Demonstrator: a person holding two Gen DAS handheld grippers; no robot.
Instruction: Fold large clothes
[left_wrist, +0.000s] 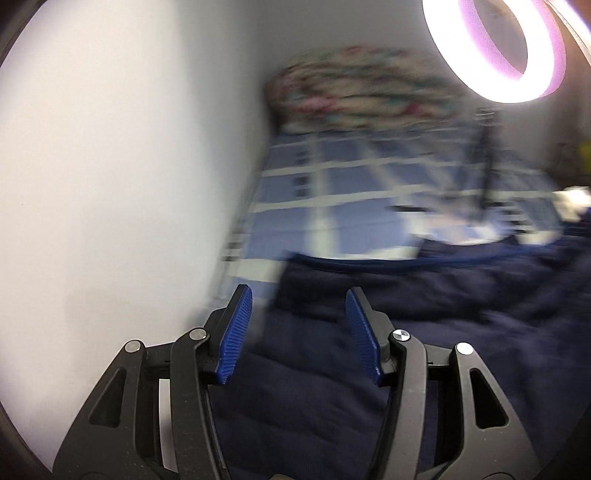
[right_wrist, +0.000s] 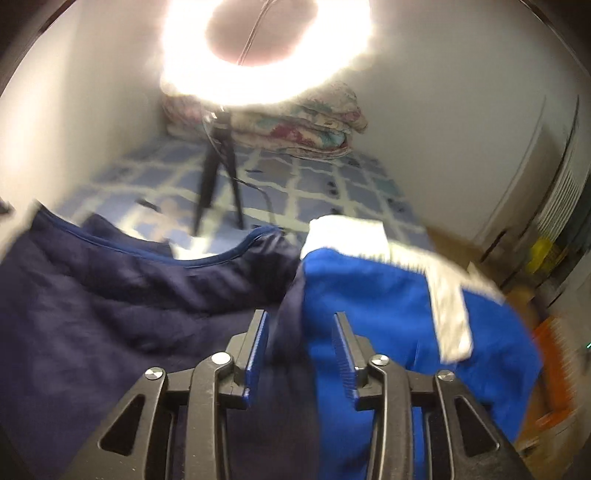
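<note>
your left gripper (left_wrist: 299, 325) has black angular linkage arms with triangular cut-outs, round silver pivot screws and ribbed blue pads (left_wrist: 236, 336). your right gripper (right_wrist: 301, 347) matches it: black arms, silver screws, ridged blue pads (right_wrist: 345, 363).

Glaring ring light (right_wrist: 266, 48) overhead, blown-out halo, heavy motion blur, fisheye-dark corners, dim room

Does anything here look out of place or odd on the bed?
Yes. A lit ring light on a small tripod stands on the checked bedsheet, its cable trailing toward the rumpled navy garment. A folded floral blanket lies behind.
</note>
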